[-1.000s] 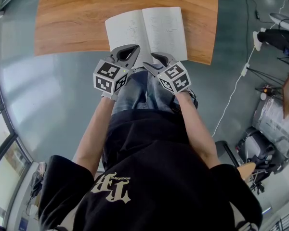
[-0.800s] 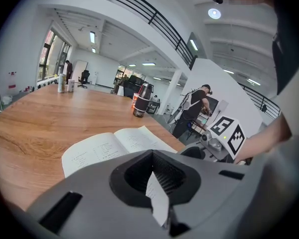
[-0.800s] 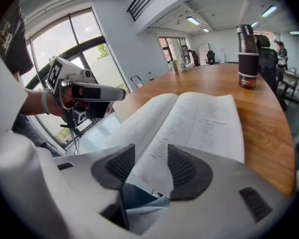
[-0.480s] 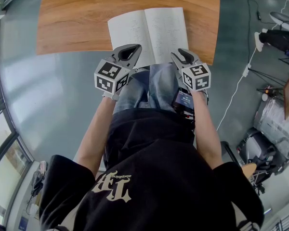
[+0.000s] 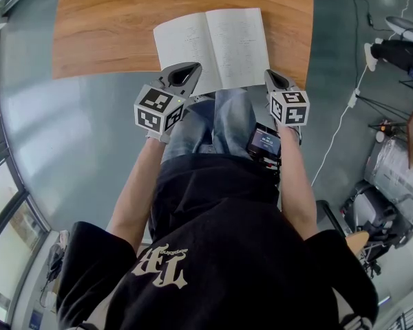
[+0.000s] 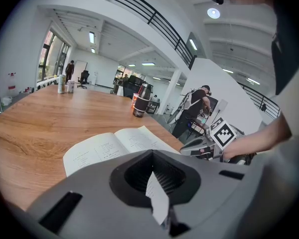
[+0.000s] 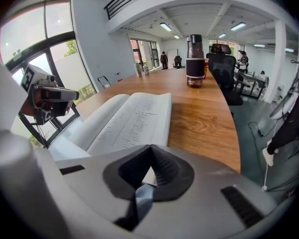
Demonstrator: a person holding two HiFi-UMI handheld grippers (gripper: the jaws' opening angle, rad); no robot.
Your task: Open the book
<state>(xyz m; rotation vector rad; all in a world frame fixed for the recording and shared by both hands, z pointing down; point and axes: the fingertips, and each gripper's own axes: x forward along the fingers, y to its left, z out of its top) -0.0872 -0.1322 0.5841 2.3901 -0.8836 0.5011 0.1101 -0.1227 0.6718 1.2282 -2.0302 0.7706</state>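
The 1 white paperback book (image 5: 210, 47) lies open, pages up, at the near edge of the long brown wooden table (image 5: 103, 26). It sits straight ahead of both hand-held tools. The grey left gripper (image 5: 184, 69) has its tip over the near edge of the left-hand page. The grey right gripper (image 5: 274, 75) points just beside the book's near right corner, off the paper. In the right gripper view the book spreads ahead and to the left of the jaw tips. In the left gripper view it lies just beyond the tips, reaching slightly to their left.

The left gripper's jaws are pressed together at their tips with nothing pinched. The right gripper's jaws have just been closing and now meet the same way, also empty.

There are 2 grippers, each with 1 black-and-white marker cube (image 5: 157, 108). There are 2 open pages in view. 1 dark cylindrical tumbler (image 7: 194, 59) stands on the table far beyond the right gripper. 1 small black device with a lit blue screen (image 5: 264, 141) sits just behind the right gripper.

The pages carry short printed lines, too small to read, and the screen's text is also illegible.
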